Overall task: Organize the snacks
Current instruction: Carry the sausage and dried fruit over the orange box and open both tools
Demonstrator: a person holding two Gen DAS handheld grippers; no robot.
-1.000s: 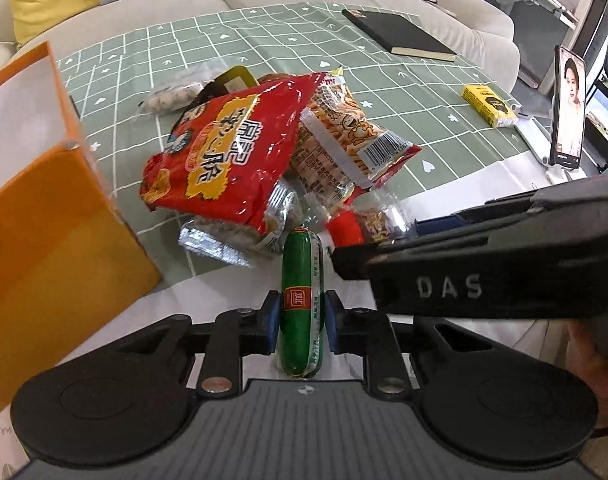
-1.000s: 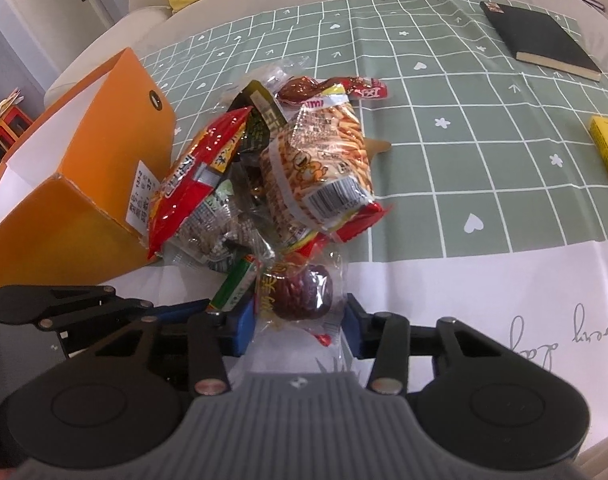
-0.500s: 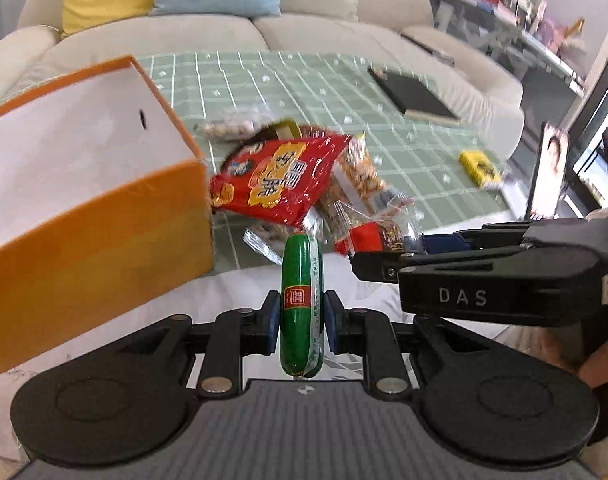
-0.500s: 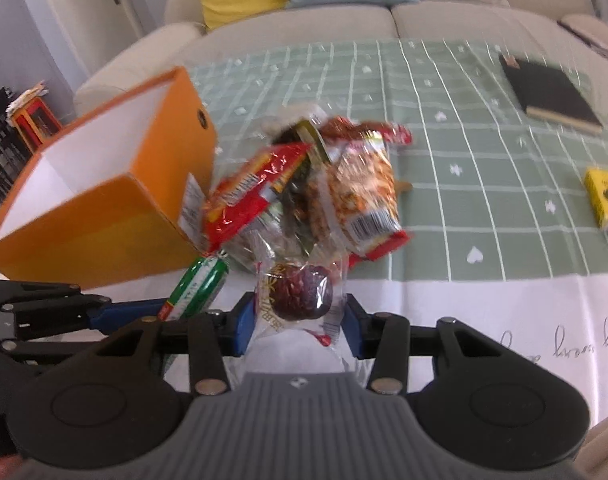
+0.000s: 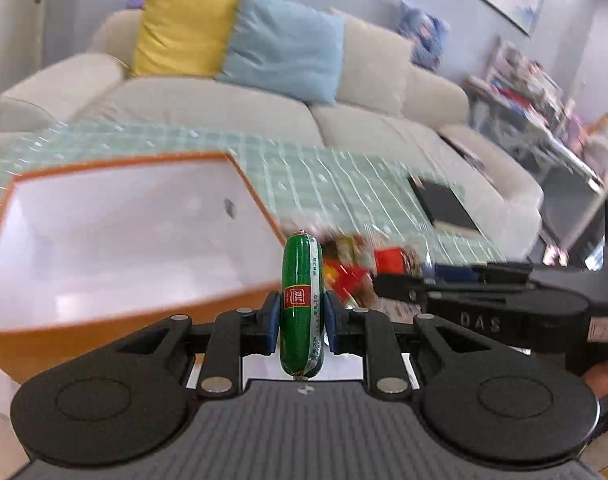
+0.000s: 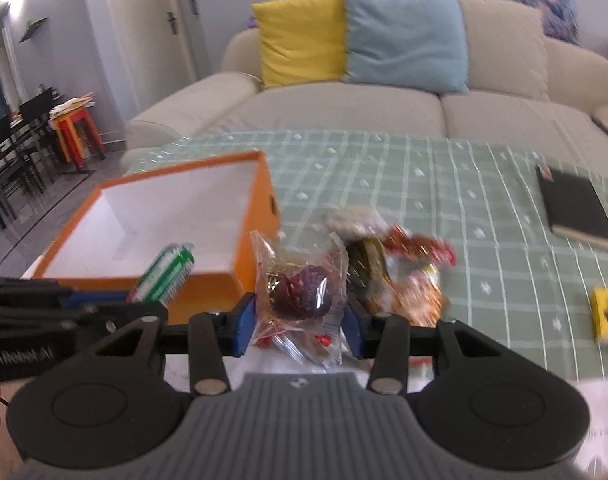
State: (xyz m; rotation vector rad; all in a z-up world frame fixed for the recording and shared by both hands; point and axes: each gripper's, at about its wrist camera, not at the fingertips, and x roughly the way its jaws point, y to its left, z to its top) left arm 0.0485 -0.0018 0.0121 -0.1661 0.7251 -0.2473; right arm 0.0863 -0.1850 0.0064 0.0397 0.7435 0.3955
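Observation:
My left gripper (image 5: 300, 320) is shut on a green sausage stick (image 5: 301, 304) with a red label, held upright above the table. Just behind and left of it is the open orange box (image 5: 116, 240) with its white inside. My right gripper (image 6: 298, 320) is shut on a clear packet holding a dark red-brown snack (image 6: 300, 296), lifted off the table. From the right wrist view the sausage (image 6: 164, 276) hangs at the near corner of the orange box (image 6: 152, 216). The remaining snack pile (image 6: 392, 264) lies blurred on the green checked cloth (image 6: 444, 184), right of the box.
A black notebook (image 6: 576, 208) lies at the far right of the cloth, and a small yellow box (image 6: 606, 314) sits nearer the right edge. A beige sofa (image 6: 384, 104) with yellow and blue cushions stands behind the table. A hand (image 5: 604, 376) holds the right gripper.
Both grippers have risen off the table with their snacks and tilted up. The left one has swung toward the orange box, which now fills its left side.

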